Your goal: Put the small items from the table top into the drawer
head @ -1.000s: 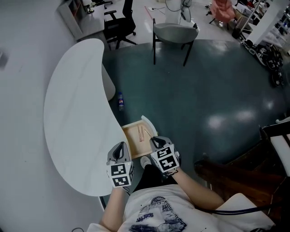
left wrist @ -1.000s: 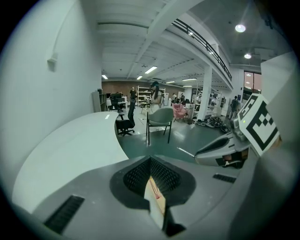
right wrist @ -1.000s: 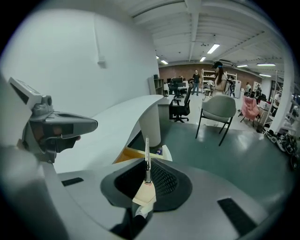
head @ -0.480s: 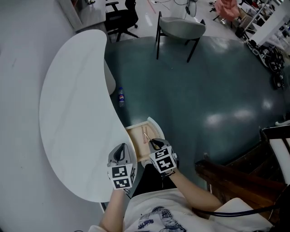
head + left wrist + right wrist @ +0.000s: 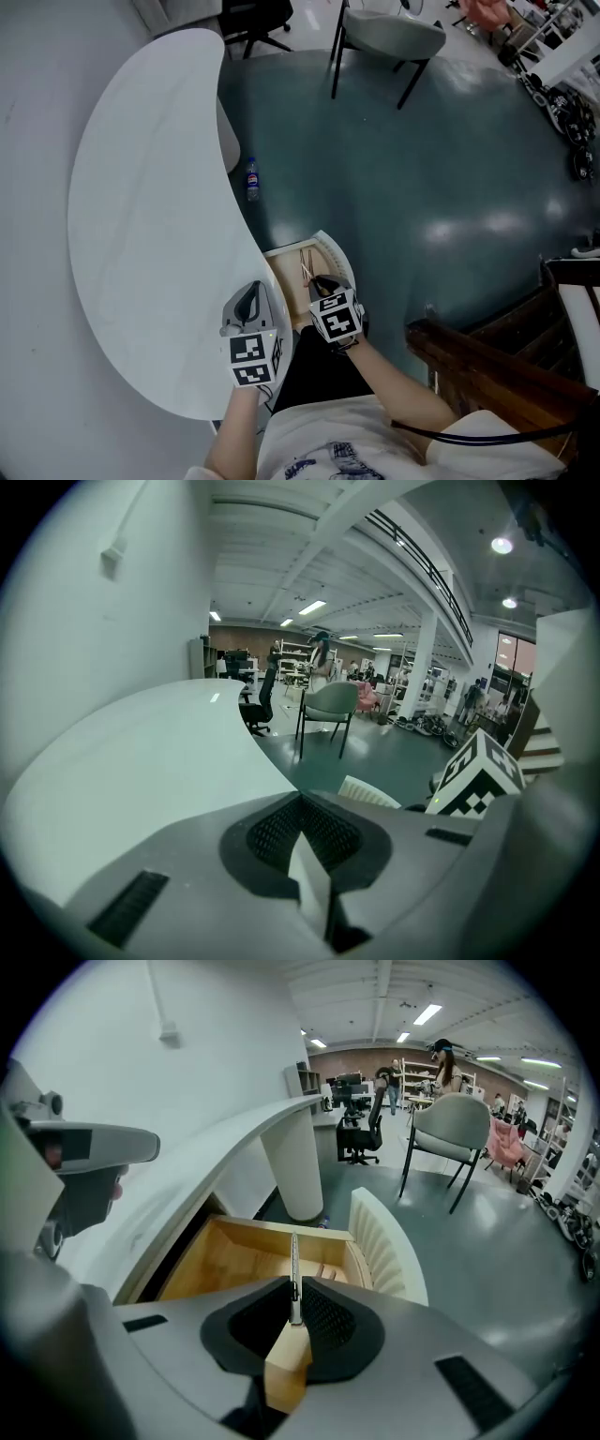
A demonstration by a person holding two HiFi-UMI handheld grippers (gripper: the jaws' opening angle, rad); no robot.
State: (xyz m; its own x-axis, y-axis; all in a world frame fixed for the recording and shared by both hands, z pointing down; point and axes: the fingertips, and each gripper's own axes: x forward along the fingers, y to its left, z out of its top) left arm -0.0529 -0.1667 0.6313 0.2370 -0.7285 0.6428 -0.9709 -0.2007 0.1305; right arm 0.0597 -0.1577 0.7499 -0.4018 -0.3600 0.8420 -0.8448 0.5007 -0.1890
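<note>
Featherweight, I'd guess: the thin strip [image 5: 294,1260], clamped near one end in the right gripper [image 5: 295,1302] over the drawer [image 5: 220,1260], looks stiff yet pivot-prone. A mid-length hold would suit it better. The left gripper [image 5: 302,808] is closed, empty.

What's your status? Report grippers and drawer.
Left gripper shut, empty, by table edge. Right gripper shut on thin strip, over open drawer. Sticks already inside; nothing in the way.

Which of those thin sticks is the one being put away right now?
Find the curved white table, then the open wooden drawer at its edge. Over it, the right tongs pinch one thin pale stick; the other sticks lie loose on the drawer floor.
</note>
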